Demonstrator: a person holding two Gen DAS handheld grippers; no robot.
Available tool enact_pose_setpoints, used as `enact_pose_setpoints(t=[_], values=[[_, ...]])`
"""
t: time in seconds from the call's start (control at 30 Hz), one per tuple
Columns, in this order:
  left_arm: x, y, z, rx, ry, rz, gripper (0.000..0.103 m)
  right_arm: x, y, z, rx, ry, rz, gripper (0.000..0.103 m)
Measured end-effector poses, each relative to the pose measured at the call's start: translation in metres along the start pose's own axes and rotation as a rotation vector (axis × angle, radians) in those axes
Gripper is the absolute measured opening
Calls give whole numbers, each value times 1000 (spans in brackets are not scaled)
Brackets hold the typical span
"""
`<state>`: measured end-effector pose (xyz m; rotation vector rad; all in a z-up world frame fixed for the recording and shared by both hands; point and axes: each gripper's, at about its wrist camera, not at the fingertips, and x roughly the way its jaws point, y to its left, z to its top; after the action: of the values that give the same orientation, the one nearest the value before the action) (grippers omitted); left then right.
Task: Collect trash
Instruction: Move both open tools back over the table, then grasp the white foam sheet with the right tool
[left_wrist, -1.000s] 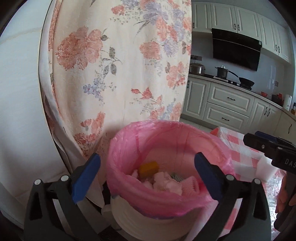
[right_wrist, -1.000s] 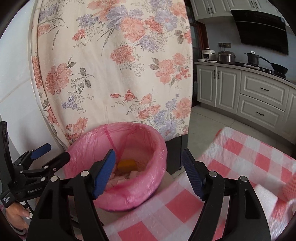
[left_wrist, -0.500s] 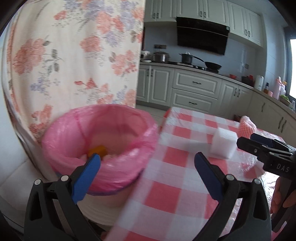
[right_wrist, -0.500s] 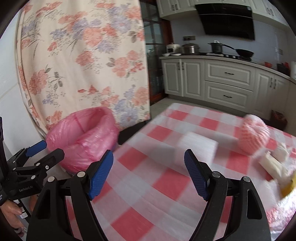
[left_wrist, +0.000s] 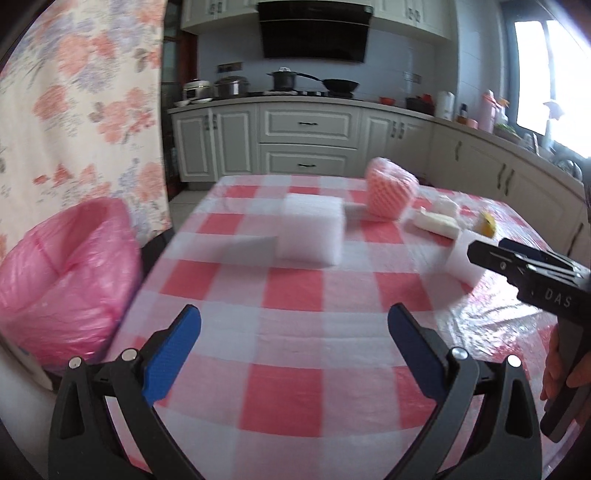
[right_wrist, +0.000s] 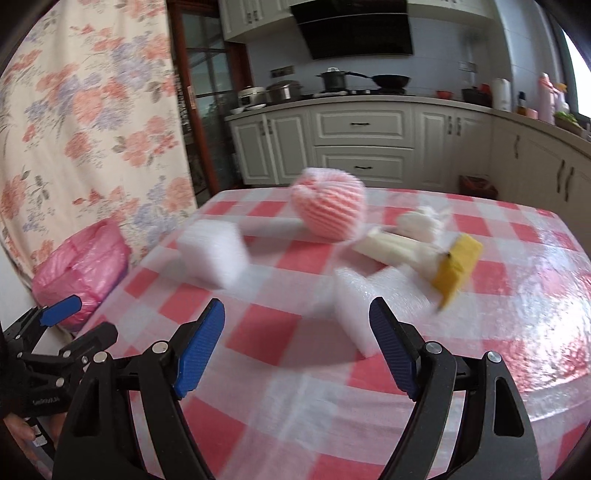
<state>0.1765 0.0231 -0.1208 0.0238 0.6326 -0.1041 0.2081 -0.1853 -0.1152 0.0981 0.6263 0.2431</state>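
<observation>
daylight from window (left_wrist: 546, 74) | tablecloth (right_wrist: 546, 295) glare | motion blur | fisheye edges

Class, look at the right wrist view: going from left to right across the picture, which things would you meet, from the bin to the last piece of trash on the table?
Pink-lined bin → white foam block → pink foam net → yellow sponge piece.

Both black grippers (silver screws) carry ribbed blue pads (right_wrist: 201, 347); one reads "DAS".
</observation>
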Motion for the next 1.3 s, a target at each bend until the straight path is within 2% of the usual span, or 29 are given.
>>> enact_pose_setpoints(t=[0.23, 0.5, 0.7, 1.03, 1.3], values=[[13, -38, 0, 75, 21, -53, 98, -15, -43, -4, 72, -21, -50, 76], [24, -51, 6, 88, 33, -76, 98, -37, -76, -10, 140, -49, -101, 76], [30, -64, 10, 102, 23, -88, 98, -23, -91, -9, 144, -11, -128, 76], [38, -60, 16, 75, 11, -71, 98, 22, -76, 1, 86, 71, -127, 76], [40, -51, 20, 38, 0, -56, 98, 30, -67, 8, 93, 62, -115, 78]])
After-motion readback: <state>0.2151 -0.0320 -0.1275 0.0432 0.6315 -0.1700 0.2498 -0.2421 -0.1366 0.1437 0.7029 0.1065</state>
